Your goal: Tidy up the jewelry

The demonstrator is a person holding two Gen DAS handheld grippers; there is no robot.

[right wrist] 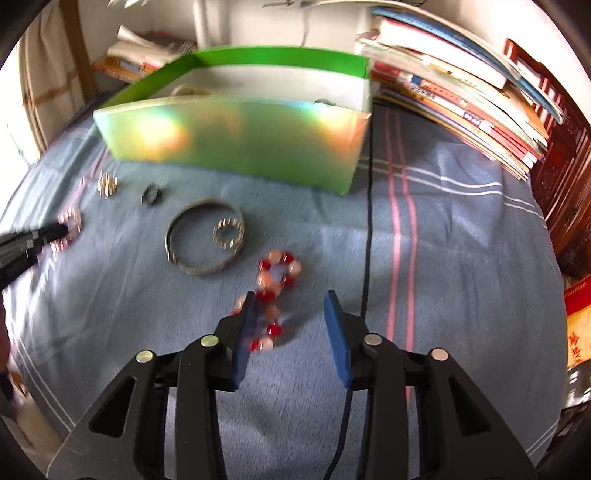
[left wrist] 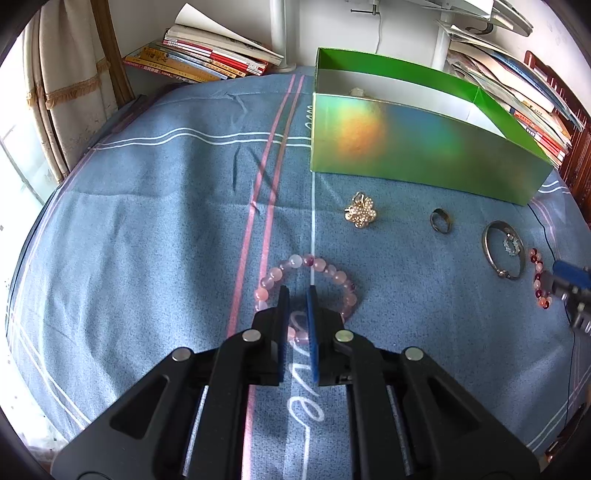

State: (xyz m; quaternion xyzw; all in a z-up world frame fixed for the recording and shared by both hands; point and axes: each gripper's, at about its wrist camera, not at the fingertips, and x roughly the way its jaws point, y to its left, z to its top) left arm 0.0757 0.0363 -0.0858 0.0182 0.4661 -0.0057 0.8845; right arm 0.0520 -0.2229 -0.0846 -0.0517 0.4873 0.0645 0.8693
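A pink bead bracelet (left wrist: 325, 269) lies on the blue cloth. My left gripper (left wrist: 297, 291) sits low over it, jaws narrowly apart astride its near side, not closed on it. A gold pearl brooch (left wrist: 361, 215), a dark ring (left wrist: 441, 220) and a metal bangle (left wrist: 503, 251) with a small sparkly ring (left wrist: 511, 246) inside lie before the green box (left wrist: 424, 147). A red and peach bead bracelet (right wrist: 277, 280) lies between the fingers of my open right gripper (right wrist: 291, 297); the right view is blurred. The box (right wrist: 236, 144) holds some items, half hidden.
Stacks of books (left wrist: 207, 59) stand at the back left and magazines (right wrist: 461, 92) at the back right. A black cable (right wrist: 367, 240) runs across the cloth beside the box. A white lamp post (left wrist: 279, 33) rises behind.
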